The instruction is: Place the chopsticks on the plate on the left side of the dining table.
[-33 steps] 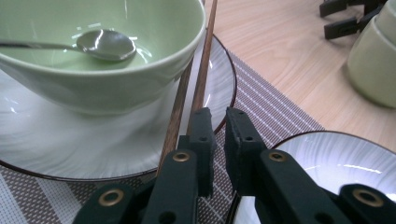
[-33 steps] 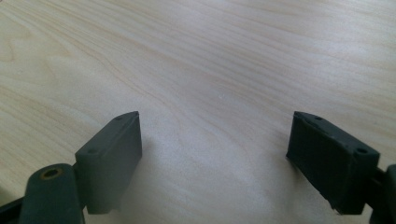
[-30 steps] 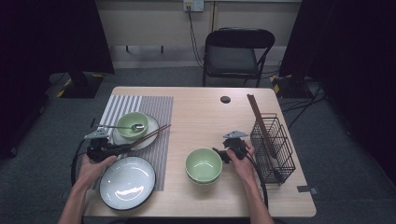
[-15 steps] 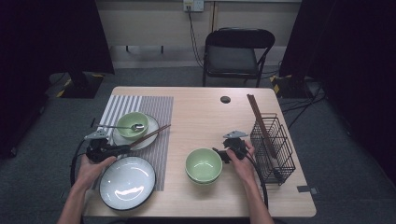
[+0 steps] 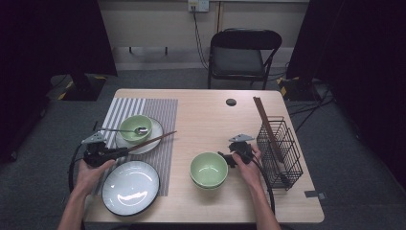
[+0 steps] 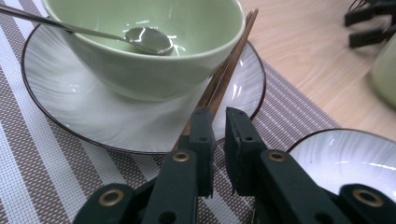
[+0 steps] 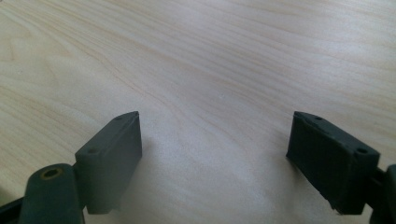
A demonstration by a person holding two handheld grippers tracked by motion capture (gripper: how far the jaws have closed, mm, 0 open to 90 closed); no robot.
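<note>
Left gripper view has my left gripper [image 6: 218, 122] clamped on the chopsticks [image 6: 227, 70], which lean on the small plate [image 6: 65, 112] beside its green bowl [image 6: 140, 46]; I judge the pick-up is in hand, and next I must lift them clear without nudging that bowl. My right gripper [image 7: 217, 158] rests spread and empty. I count two green bowls, two plates, one spoon [image 6: 144, 39], one wire rack [image 5: 280, 148].

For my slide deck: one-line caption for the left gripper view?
Left hand-held gripper closed on brown chopsticks leaning on a white plate beside a green bowl.
</note>
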